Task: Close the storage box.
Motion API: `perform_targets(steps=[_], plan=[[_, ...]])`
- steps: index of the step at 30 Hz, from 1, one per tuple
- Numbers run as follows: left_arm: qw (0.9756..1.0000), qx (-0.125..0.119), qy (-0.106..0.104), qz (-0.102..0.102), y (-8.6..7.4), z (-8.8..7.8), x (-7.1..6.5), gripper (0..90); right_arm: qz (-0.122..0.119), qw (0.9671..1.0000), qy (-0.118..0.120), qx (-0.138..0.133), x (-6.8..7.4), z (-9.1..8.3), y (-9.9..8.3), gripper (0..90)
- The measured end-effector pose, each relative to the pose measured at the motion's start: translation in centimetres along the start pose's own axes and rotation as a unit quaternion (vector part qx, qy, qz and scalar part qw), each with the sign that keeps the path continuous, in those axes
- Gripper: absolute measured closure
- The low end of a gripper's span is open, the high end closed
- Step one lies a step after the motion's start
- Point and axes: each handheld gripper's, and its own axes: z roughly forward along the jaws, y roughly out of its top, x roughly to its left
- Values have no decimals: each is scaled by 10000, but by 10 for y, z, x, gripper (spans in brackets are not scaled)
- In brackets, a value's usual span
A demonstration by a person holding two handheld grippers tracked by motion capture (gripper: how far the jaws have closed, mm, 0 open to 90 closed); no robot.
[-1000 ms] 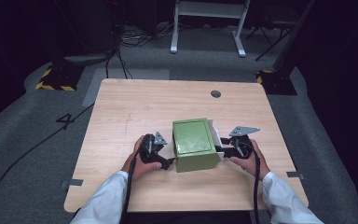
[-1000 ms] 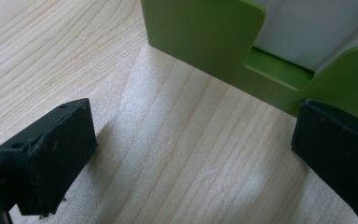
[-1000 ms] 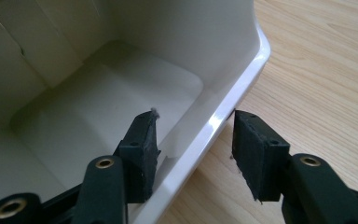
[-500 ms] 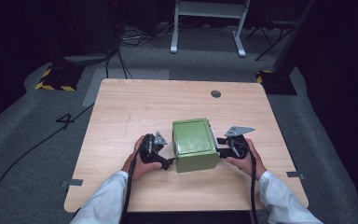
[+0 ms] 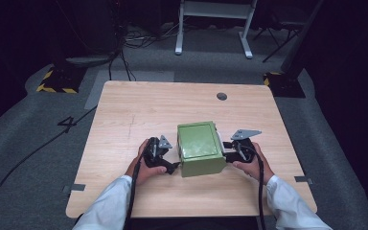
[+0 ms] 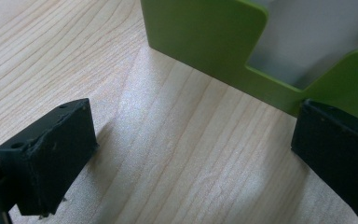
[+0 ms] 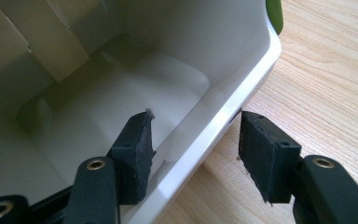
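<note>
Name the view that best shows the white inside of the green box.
The right gripper view: the green box opens toward it, baring its white walls and floor. The left gripper view shows a pale patch through a notch; the high view a white sliver.

The green box (image 5: pixel 201 148) stands between both grippers, blocking the way across; the table (image 5: pixel 139 110) beyond lies open.

Person: white long sleeves (image 5: pixel 106 210) on both forearms. Left gripper (image 5: pixel 171 165), beside the green box (image 5: pixel 200 147): black body, small grey three-cornered plate on top, black cable trailing along the sleeve. Right gripper (image 5: pixel 226 150), at the box's opposite side: black, larger grey plate, black cable. Jaws carry rectangular black pads (image 7: pixel 133 156) with worn, frayed edges, small screw holes, and brass-coloured eyelets on the arms.
</note>
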Motion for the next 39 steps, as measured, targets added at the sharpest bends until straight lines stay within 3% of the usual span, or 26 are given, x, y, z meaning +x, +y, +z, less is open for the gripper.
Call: perform_targets(steps=[5, 15, 35, 39], plan=[[10000, -3, -2, 7, 0, 0, 0, 0, -42, 10000, -19, -16, 0, 0, 0, 440], [10000, 9, 1, 8, -2, -2, -1, 4, -316, 9994, -84, -60, -2, -10, 0, 329], [10000, 10, 9, -6, -14, -13, 0, 4, -637, 9976, -163, -195, -8, -35, 2, 259], [10000, 4, 16, -22, -18, -16, 1, 4, -680, 9969, -298, -248, -11, -44, 2, 264]])
